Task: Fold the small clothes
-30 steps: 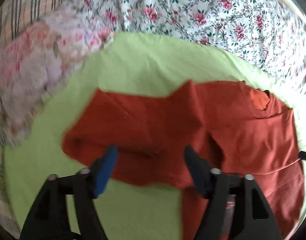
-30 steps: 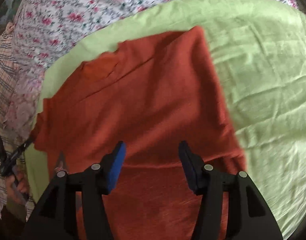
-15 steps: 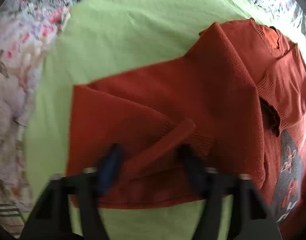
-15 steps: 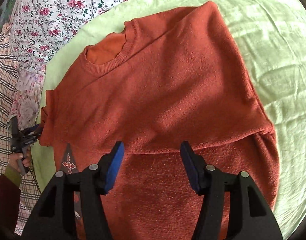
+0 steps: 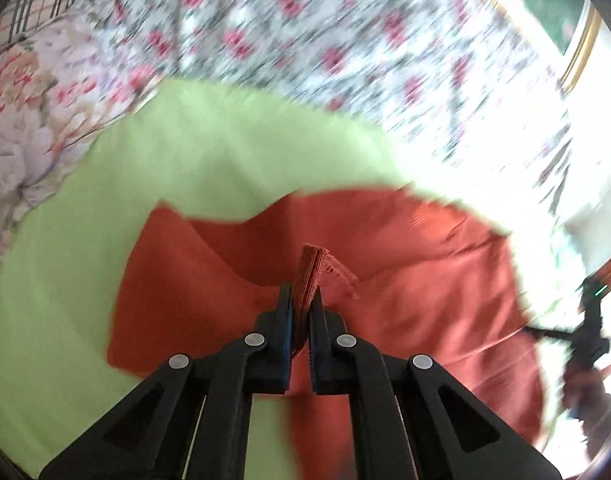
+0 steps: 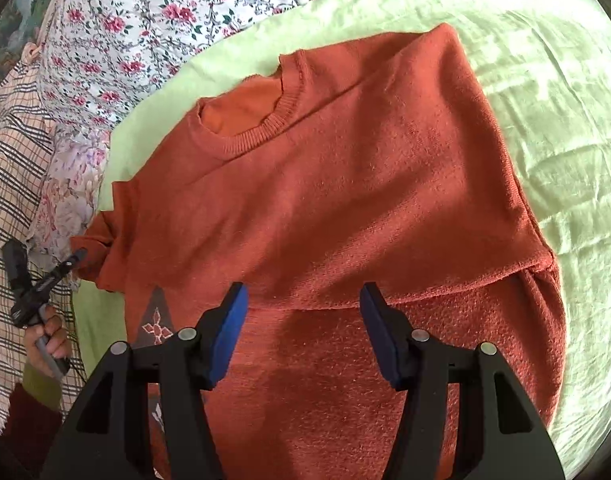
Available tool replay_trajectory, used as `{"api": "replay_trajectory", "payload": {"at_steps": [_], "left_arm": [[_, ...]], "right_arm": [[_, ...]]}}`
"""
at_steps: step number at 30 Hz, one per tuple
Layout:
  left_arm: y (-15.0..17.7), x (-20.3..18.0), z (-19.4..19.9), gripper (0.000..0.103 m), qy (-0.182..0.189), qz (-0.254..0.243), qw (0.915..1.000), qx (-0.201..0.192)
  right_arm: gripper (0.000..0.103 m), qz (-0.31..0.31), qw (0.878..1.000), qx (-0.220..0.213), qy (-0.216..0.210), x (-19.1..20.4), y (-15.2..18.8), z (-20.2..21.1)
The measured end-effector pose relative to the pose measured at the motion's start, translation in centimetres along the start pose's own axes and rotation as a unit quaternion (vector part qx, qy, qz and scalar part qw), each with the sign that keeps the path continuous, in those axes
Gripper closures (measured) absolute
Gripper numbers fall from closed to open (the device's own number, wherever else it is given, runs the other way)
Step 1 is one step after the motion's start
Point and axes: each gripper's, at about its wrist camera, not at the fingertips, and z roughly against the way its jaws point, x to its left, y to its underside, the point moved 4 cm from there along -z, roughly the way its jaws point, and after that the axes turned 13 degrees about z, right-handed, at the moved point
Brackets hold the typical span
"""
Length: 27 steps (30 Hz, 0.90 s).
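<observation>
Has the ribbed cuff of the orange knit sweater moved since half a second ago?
Yes. The ribbed cuff lay flat on the orange knit sweater; now the left gripper, just closed on it, holds it above the green sheet.

Two close wrist views angled down from opposite sides, sharing the orange sweater (image 6: 345, 208) on green sheet (image 6: 545, 92)

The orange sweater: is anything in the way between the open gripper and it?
No, nothing visible. The right gripper hangs open right over the orange sweater, with only bare knit between its blue pads. The left gripper is already shut on a sleeve cuff.
</observation>
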Motion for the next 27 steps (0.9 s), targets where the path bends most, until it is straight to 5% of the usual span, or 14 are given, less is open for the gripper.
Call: {"api": "replay_trajectory", "payload": {"at_steps": [8,13,22,25,27], "left_arm": [[2.7,-17.0,-5.2,0.099,0.13,-0.027,0.9909,0.022],[7.4,-25.7,-11.5,0.099,0.155,-0.075,0.9819,0.078],[14.5,-27.7,-20.6,0.098,0.107,-0.105,0.9738,0.171],[15.2,-27.0,-20.5,0.088,0.106,-0.102,0.9721,0.183],[15.0,-26.0,-19.7,0.073,0.105,-0.096,0.9721,0.186]], "right_arm": [[0.043,-0.02,0.999,-0.023,-0.009,-1.6,0.3,1.6],[0.043,-0.054,0.998,-0.041,-0.002,-4.8,0.7,3.4],[0.043,-0.1,0.993,-0.053,0.023,-9.8,1.1,5.3],[0.043,-0.097,0.994,-0.053,0.022,-9.9,0.7,5.2],[0.043,-0.09,0.994,-0.051,0.019,-9.5,0.1,4.8]]}}
